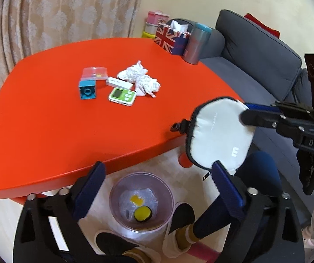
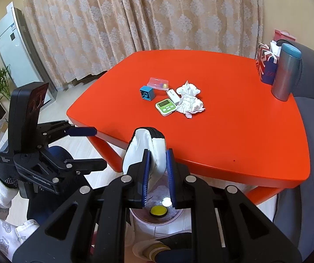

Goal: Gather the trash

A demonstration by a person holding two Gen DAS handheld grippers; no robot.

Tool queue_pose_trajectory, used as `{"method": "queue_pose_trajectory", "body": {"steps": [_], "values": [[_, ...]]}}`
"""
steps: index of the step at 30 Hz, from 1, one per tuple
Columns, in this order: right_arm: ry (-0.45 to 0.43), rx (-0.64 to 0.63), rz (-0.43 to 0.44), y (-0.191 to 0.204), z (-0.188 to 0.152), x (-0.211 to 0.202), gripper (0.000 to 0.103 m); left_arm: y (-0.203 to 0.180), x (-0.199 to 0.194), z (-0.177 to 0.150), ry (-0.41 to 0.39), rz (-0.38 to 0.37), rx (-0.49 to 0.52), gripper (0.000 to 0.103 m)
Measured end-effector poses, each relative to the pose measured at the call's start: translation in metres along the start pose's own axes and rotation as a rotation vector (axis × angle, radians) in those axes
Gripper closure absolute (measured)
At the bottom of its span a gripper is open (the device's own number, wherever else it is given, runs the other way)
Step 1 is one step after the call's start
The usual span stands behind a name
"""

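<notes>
Right wrist view: the right tool (image 2: 158,164) is clamping a white padded zip pouch (image 2: 144,151) directly above the clear plastic bin (image 2: 157,215); the left tool (image 2: 91,146) is gaping empty alongside.

Your table (image 2: 233,131) is a smooth, slightly glossy red top, looks lacquered. The pouch (image 1: 218,131) you've got is soft white padded cloth, matt, with a black zipper edge. The tissue (image 2: 188,99) is crumpled white paper, all creases. The bin (image 1: 141,201) is clear, shiny plastic. The timer (image 2: 166,107) is glossy green plastic, and the tumbler (image 2: 285,74) looks like brushed grey metal.
</notes>
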State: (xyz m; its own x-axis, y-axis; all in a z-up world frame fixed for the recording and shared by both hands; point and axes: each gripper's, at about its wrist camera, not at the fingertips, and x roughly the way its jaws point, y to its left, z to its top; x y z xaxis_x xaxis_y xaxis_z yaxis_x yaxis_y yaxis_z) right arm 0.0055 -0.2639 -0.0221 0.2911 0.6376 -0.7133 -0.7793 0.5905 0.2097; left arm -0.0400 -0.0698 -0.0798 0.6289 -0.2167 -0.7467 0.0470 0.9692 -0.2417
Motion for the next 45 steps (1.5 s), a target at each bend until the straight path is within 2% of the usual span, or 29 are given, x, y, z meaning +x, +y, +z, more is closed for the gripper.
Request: {"method": "queue_pose_trajectory", "body": {"steps": [15, 23, 24, 26, 27, 35, 45], "values": [[0.029, -0.015, 0.026, 0.007, -0.001, 0.012, 0.088, 0.019, -0.022, 0.001, -0.038, 0.024, -0.042, 0.008], [0.066, -0.028, 0.080, 0.014, -0.003, 0.029, 0.085, 0.029, -0.031, 0.001, -0.055, 0.041, -0.061, 0.008], [0.068, -0.031, 0.083, 0.015, -0.002, 0.031, 0.080, 0.030, -0.032, 0.002, -0.057, 0.044, -0.062, 0.008], [0.064, -0.028, 0.082, 0.016, -0.001, 0.034, 0.024, 0.032, -0.033, 0.003, -0.059, 0.049, -0.064, 0.008], [0.054, -0.022, 0.084, 0.015, -0.001, 0.034, 0.019, 0.032, -0.033, 0.003, -0.059, 0.051, -0.063, 0.008], [0.043, 0.023, 0.074, 0.007, -0.001, 0.033, 0.011, 0.034, -0.028, 0.001, -0.048, 0.054, -0.065, 0.008], [0.035, 0.046, 0.067, 0.002, -0.001, 0.028, 0.008, 0.031, -0.030, 0.001, -0.046, 0.052, -0.056, 0.008]]}}
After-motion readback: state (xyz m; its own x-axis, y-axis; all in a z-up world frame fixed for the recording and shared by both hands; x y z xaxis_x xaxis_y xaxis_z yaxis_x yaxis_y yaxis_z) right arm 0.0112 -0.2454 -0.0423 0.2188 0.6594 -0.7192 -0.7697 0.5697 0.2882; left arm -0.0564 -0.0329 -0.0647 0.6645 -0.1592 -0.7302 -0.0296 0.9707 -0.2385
